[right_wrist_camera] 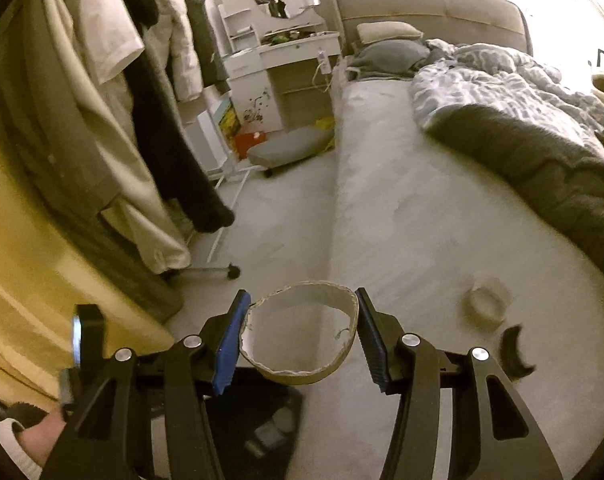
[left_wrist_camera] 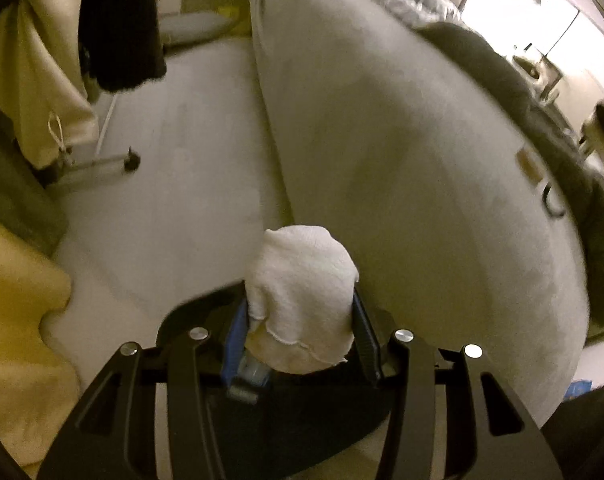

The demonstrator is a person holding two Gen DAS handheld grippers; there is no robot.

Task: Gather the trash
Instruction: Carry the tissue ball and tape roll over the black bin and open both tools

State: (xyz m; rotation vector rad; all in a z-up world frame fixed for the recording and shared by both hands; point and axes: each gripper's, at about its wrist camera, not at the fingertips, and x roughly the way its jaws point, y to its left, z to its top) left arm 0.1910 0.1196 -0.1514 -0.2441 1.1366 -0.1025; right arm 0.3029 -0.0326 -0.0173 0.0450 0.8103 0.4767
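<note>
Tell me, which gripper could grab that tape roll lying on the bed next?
Neither is free: the left gripper clamps a crumpled tissue, the right gripper a torn cardboard ring. Once emptied, probably the right; the tape roll lies just beside it.

Dim yellowish room, blown-out glare upper right, fisheye-bent dark edges, slight motion blur

Crumpled white tissue wad: soft, textured paper with ragged edges, bunched into a rounded lump, pinched between the left gripper's blue pads, held above the floor beside the bed edge.

Torn cardboard ring: thin tan band, bent into a lopsided oval, frayed white rim, hollow centre open, squeezed between the right gripper's pads.

Second cardboard ring: smaller, lying on the bed. Just beside it, a dark curved scrap, blurred.
</note>
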